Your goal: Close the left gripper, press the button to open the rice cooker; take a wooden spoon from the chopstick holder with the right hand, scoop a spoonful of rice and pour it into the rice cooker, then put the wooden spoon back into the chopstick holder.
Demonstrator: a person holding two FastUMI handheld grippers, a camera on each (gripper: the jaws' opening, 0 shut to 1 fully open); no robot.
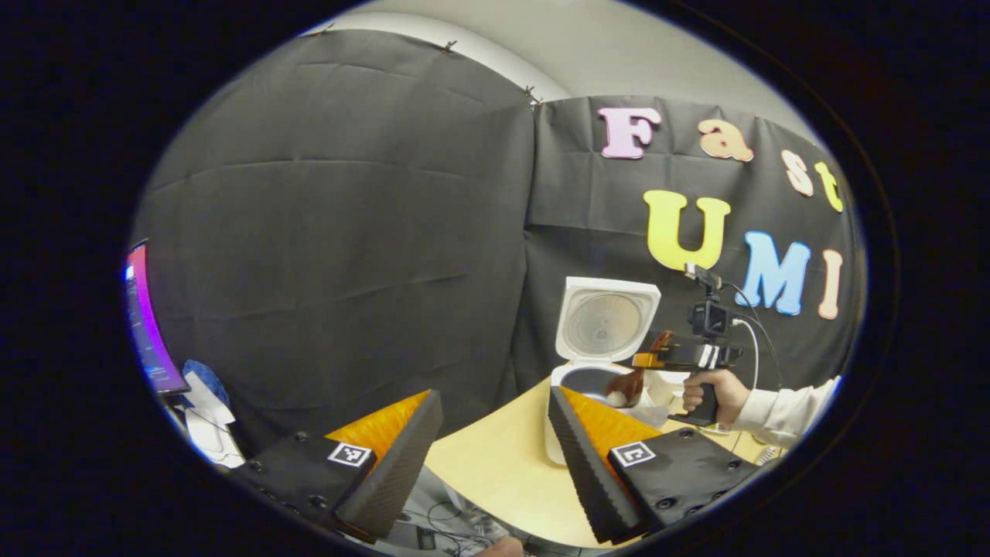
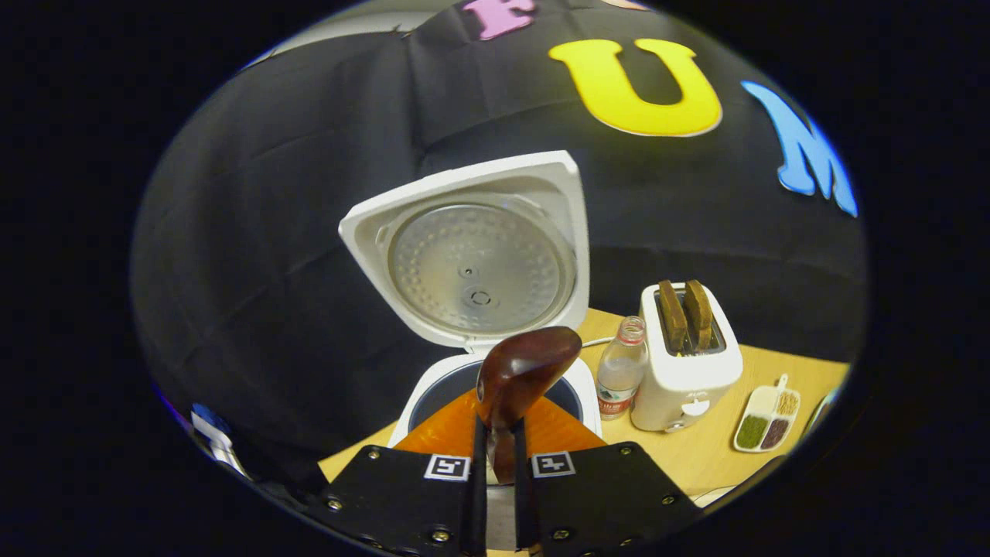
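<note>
Right hand-held gripper [image 2: 499, 452] pinched the wooden spoon [image 2: 520, 379] above the open rice cooker [image 2: 472, 263]. Left hand-held gripper [image 1: 495, 433] stood spread over the surface [image 1: 495, 464] edge, well apart.

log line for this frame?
phase: pouring rice | rice cooker: lid open | right tongs: shut on wooden spoon, over pot | left tongs: open, idle

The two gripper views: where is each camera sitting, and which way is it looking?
Left gripper view: rides on the open left gripper, looking across the table at the rice cooker, the right gripper and the hand holding it.
Right gripper view: rides on the right gripper, shut on the wooden spoon, facing the rice cooker's raised lid.
Both share the rice cooker and spoon.
</note>
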